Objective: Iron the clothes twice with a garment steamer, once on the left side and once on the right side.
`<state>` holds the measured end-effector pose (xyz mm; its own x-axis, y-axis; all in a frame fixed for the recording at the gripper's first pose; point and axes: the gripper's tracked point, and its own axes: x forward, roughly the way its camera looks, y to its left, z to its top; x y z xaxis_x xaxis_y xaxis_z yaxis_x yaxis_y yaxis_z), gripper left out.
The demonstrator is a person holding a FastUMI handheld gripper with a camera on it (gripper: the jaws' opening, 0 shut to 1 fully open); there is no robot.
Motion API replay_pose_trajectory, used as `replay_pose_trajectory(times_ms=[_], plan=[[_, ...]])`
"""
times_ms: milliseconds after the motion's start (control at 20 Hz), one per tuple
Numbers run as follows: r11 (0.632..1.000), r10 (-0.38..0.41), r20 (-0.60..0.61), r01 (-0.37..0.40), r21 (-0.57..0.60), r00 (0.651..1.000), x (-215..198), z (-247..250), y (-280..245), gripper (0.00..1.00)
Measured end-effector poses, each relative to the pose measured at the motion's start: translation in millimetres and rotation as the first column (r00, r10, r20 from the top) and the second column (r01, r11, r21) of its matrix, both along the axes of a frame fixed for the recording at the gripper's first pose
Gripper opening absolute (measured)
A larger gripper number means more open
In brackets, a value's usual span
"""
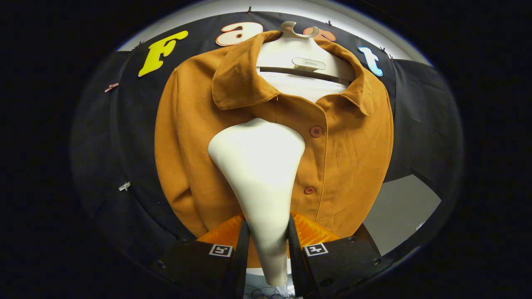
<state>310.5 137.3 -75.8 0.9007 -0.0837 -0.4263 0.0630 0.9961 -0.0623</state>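
Your claw (268, 245) is clamped on the steamer (259, 174) handle, both fingers pressing it. Its head sits against the jacket (353, 158) on the hanger (301, 54), near the button line at chest height. Can't tell which side pass you're on; I'd treat both as open.

Steamer (259, 174) clamped between tongs (268, 245), close before jacket (349, 158); open cloth either side.

The garment steamer (259, 166), clamped between the fingers (243, 249), looks like smooth, slightly glossy plastic. The jacket (353, 153) beyond is matt, suede-like cloth with plastic-looking buttons (316, 131). At twelve o'clock, the hanger (300, 50) is smooth plastic.
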Motion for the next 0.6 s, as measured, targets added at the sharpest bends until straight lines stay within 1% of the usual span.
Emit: replay_pose_trajectory(times_ms=[600], plan=[[0.999,-0.044,-0.122,0.04,-0.03,0.992,-3,-55,-7,0.48]])
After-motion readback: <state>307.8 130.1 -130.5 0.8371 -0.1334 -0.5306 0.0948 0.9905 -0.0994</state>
